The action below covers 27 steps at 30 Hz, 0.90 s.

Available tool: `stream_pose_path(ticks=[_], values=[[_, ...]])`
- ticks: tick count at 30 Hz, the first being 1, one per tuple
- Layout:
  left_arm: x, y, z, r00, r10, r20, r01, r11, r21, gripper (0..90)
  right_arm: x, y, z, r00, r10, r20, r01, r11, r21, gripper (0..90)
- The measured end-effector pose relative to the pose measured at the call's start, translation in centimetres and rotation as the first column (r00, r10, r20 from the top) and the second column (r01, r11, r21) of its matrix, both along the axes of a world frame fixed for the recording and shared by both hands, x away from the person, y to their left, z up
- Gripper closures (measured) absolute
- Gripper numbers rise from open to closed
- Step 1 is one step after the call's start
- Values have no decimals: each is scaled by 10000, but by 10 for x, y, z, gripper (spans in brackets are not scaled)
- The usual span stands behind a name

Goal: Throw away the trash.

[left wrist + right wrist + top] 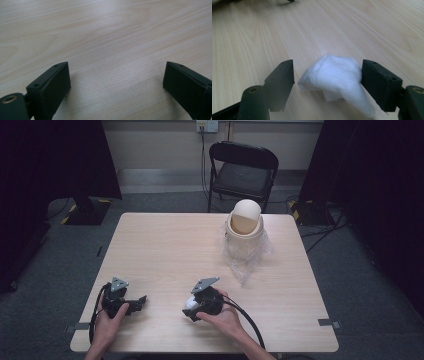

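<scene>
I have the left gripper [141,300] low on the near left of the tabletop [165,250], its jaws spread wide with bare wood grain between them in the left gripper view [116,75]. Nothing is held there. The left hand [107,322] wraps the body, and its forearm is cut off at the bottom edge.

The right gripper [189,309] sits near the middle of the near edge, held by the right hand [225,320]. In the right gripper view [327,72] its jaws are parted around a crumpled white tissue [337,75] lying on the tabletop. The right jaw touches the tissue's side; the left jaw stands just clear of it, so the wad is bracketed, not squeezed. In the high view the tissue [191,302] is mostly hidden under the gripper body, just a white scrap showing.

At the far right of the tabletop stands a small beige bin [244,227] with a domed swing lid, seated in a clear plastic bag [245,262] that spills crumpled toward me. I can't tell what's inside the bin.

Beyond the tabletop there's a black folding chair [243,170]. Dark curtains on both sides swallow detail; a stand base at far left is hard to make out.
</scene>
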State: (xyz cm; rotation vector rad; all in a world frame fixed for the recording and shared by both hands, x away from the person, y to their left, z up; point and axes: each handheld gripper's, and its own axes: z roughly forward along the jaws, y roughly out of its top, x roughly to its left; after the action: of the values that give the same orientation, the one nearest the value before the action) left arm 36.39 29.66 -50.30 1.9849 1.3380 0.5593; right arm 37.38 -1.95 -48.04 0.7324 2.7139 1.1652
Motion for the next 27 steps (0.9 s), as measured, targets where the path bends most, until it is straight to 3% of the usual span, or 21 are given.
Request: stream_pose_path(ticks=[8, 16, 19, 20, 22, 23, 27], values=[[0, 0, 0, 10000, 0, 2, 0, 10000, -2, 70, -7, -2, -10, 9997, -115, 208, 124, 9988, -466, 302], [0, 0, 0, 10000, -2, 0, 2, 10000, 2, 70, -14, -22, -7, 9991, -329, 259, 336, 9991, -262, 320], [0, 0, 0, 10000, -5, -2, 5, 10000, 8, 70, -14, -24, -8, 9991, -338, 269, 345, 9991, -254, 384], [0, 0, 0, 10000, 0, 1, 0, 10000, 0, 70, -13, -27, -9, 9983, -521, 260, 525, 9985, -177, 460], [0, 0, 0, 10000, 1, 1, -1, 10000, 0, 70, -12, -28, -9, 9979, -587, 273, 592, 9981, -154, 496], [0, 0, 0, 10000, 0, 1, 0, 10000, -1, 70, -11, -30, -10, 9969, -748, 260, 750, 9971, -95, 567], [0, 0, 0, 10000, 2, 2, -2, 10000, -2, 70, -9, -31, -10, 9961, -854, 214, 855, 9963, -35, 639]])
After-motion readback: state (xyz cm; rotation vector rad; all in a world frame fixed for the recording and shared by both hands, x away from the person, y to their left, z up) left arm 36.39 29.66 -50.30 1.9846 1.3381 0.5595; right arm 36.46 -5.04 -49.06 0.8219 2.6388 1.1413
